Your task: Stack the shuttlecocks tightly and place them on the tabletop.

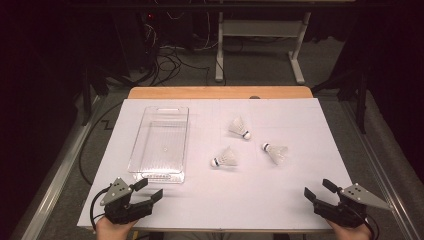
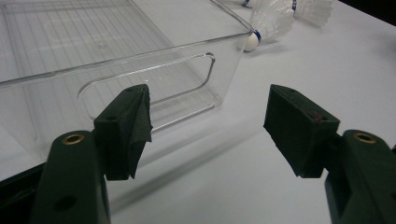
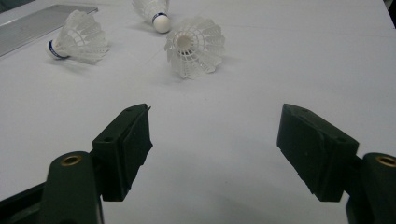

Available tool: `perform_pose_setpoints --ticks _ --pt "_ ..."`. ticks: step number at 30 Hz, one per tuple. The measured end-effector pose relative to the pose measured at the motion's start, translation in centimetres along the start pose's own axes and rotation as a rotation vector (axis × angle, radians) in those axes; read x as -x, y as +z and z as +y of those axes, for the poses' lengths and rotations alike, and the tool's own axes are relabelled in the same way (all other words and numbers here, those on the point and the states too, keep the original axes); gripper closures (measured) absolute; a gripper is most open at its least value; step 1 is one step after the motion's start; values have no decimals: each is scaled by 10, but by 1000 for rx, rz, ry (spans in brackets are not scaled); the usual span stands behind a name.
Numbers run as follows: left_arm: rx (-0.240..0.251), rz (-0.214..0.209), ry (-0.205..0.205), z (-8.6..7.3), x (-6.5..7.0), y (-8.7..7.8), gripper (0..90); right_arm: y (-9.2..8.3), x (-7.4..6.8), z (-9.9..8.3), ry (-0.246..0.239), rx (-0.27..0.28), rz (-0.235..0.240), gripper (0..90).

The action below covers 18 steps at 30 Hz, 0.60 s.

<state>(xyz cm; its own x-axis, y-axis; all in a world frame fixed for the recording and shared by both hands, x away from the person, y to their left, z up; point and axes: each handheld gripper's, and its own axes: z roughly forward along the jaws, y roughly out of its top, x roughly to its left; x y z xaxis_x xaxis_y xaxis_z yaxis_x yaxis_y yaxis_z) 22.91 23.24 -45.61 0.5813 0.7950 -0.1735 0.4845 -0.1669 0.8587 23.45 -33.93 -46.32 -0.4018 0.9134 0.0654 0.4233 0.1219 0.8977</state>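
Three white shuttlecocks lie on the white table: one at the back (image 1: 239, 128), one in the middle (image 1: 225, 158) and one to the right (image 1: 276, 152). A clear plastic bin (image 1: 161, 143) stands empty at the left. My left gripper (image 1: 148, 190) rests open near the front left edge, just in front of the bin's near wall (image 2: 140, 88). My right gripper (image 1: 319, 189) is open at the front right, with nothing between its jaws. In the right gripper view the nearest shuttlecock (image 3: 195, 46) lies ahead with its feathered skirt toward me, the others (image 3: 78, 38) (image 3: 152, 11) behind it.
The white sheet (image 1: 280, 200) covers a wooden table whose far edge (image 1: 220, 92) shows at the back. Beyond it are a white desk frame (image 1: 260, 40) and cables on the floor. A metal rail (image 1: 45, 190) runs along the left side.
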Motion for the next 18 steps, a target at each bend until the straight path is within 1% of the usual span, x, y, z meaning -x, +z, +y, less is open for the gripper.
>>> perform_pose_setpoints --ticks 3,5,13,15,16,18 --pt "-5 -7 4 0 3 1 326 0 0 0 0 0 0 265" --pt "-12 -11 13 1 5 3 326 0 0 0 0 0 2 264" --pt "-16 -18 19 4 9 6 326 0 -1 0 0 2 8 265" --pt "-20 -22 26 5 10 7 325 0 -1 0 -1 3 9 265" --pt "-29 -24 38 6 11 8 324 0 -1 0 -1 4 9 265" --pt "-33 -24 44 6 12 10 324 0 -1 0 0 4 10 265"
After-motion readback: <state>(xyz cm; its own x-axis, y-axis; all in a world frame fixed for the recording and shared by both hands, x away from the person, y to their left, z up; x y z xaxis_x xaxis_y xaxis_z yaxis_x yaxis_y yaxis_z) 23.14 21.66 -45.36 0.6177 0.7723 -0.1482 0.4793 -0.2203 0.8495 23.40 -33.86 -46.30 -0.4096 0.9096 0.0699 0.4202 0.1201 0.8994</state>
